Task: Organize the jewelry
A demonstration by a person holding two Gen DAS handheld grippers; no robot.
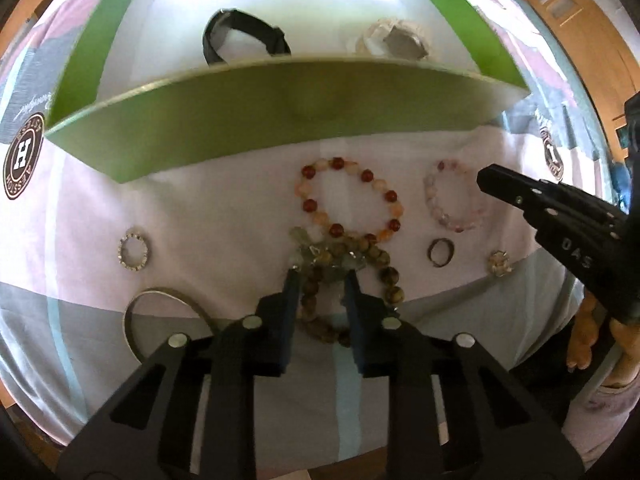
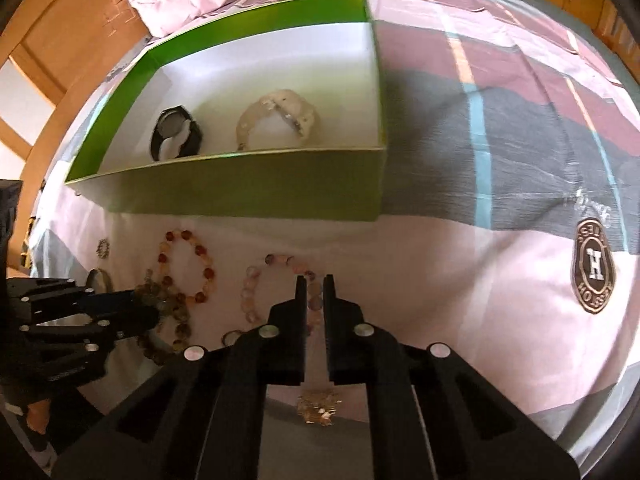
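A green box (image 1: 240,128) (image 2: 248,192) lies on the bed and holds a black watch (image 1: 246,38) (image 2: 176,136) and a pale watch (image 1: 396,42) (image 2: 280,120). In front of it lie a red-and-cream bead bracelet (image 1: 350,198) (image 2: 188,268), a pale pink bead bracelet (image 1: 452,196) (image 2: 256,288), a brown bead bracelet (image 1: 384,276) and a greenish crystal piece (image 1: 320,254). My left gripper (image 1: 322,274) is part open, its fingertips around the crystal piece and the brown beads. My right gripper (image 2: 315,280) is narrowly open over the pink bracelet's right side.
A studded ring (image 1: 134,250), a silver bangle (image 1: 160,312), a dark ring (image 1: 440,252) and a gold charm (image 1: 498,262) (image 2: 320,406) lie on the patterned bedsheet (image 2: 500,140). Wooden furniture (image 2: 48,40) stands behind.
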